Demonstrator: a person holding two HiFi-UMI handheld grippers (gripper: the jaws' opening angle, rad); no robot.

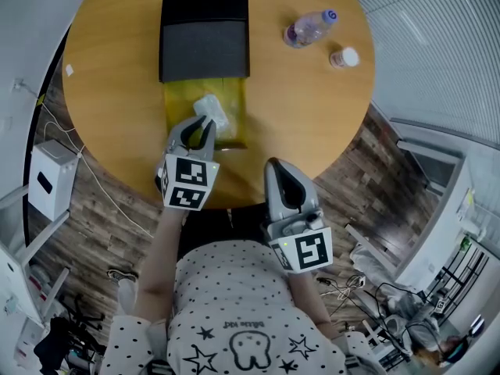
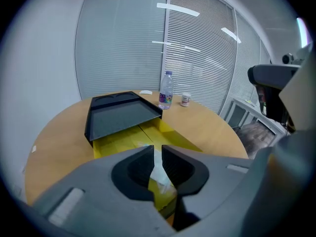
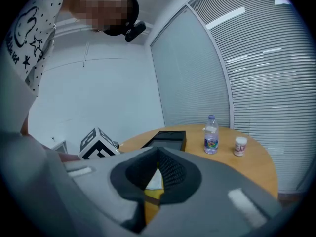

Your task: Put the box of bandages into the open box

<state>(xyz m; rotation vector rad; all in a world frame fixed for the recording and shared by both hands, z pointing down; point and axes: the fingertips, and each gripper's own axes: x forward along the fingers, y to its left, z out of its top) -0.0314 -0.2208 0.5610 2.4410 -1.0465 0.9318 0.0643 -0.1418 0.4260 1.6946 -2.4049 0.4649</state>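
Only the head view takes in the whole layout: a round wooden table (image 1: pixel 312 123) carries a shallow black open box with a raised rim (image 1: pixel 205 45). The box's near edge overlaps the far end of a glossy yellow box (image 1: pixel 176 104). A small white, clear-wrapped box of bandages (image 1: pixel 212 109) lies on the yellow surface, just near of the black box. Its long axis runs roughly slantwise across the yellow, the far end toward the black box and the near end at the left gripper (image 1: pixel 203 123). A clear plastic water bottle (image 1: pixel 308 28) lies on its side and a small white jar (image 1: pixel 344 57) stands beside it, both well apart on the table's far right. The left gripper view alone shows the grip. The jaws stand almost together, and the white packet fills the narrow slot between them from pad to pad, clamped at its near end. Here the bottle appears upright, which the head view contradicts. The right gripper (image 1: pixel 275 164) hangs at the table's near edge in front of the person's dotted shirt. The right gripper view shows its jaw tips meeting with nothing held. Past them it shows the left gripper's marker cube (image 3: pixel 98 142).
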